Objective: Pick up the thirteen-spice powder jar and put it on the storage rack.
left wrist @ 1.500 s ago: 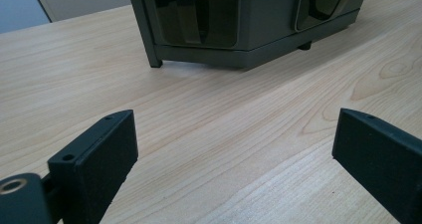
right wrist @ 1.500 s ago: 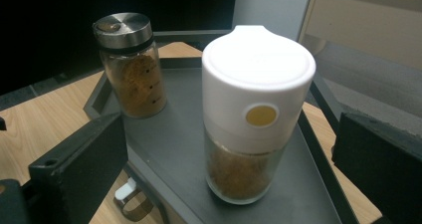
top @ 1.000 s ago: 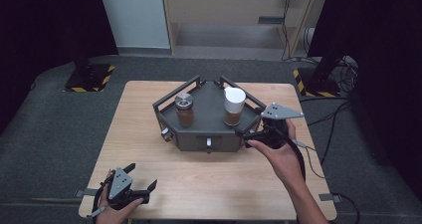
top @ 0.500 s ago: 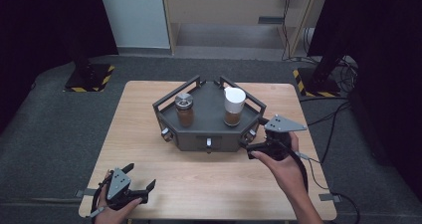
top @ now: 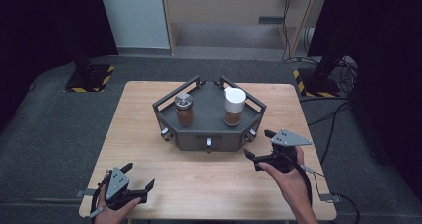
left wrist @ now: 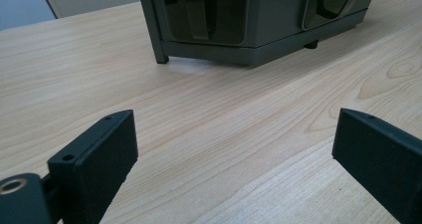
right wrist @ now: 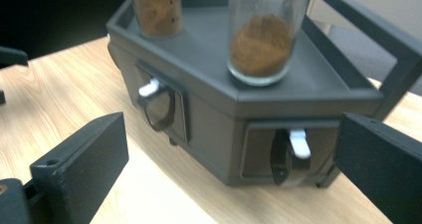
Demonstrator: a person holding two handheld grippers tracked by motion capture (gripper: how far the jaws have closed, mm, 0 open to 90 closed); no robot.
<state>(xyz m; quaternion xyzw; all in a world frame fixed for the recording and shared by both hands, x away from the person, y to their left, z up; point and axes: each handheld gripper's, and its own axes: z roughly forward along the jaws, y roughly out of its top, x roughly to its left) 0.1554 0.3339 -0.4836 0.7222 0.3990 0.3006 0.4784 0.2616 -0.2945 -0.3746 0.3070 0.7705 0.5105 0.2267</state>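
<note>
A dark grey six-sided rack with small drawers in its walls stands mid-table. On its top are a silver-lidded jar and a white-lidded jar, both holding brown powder. My right gripper is open just off the rack's near right corner, touching nothing. In the right gripper view the gripper faces the rack, the white-lidded jar and two drawer pulls with white latches. My left gripper rests open at the near left. In the left gripper view the gripper frames bare wood short of the rack.
The wooden table has bare board on each side of the rack and along its near edge. Raised rails run around the rack's top. Cables lie on the grey floor to the right.
My right gripper has drawn back from the rack's right side toward the near edge of the table. The left gripper has barely shifted.
</note>
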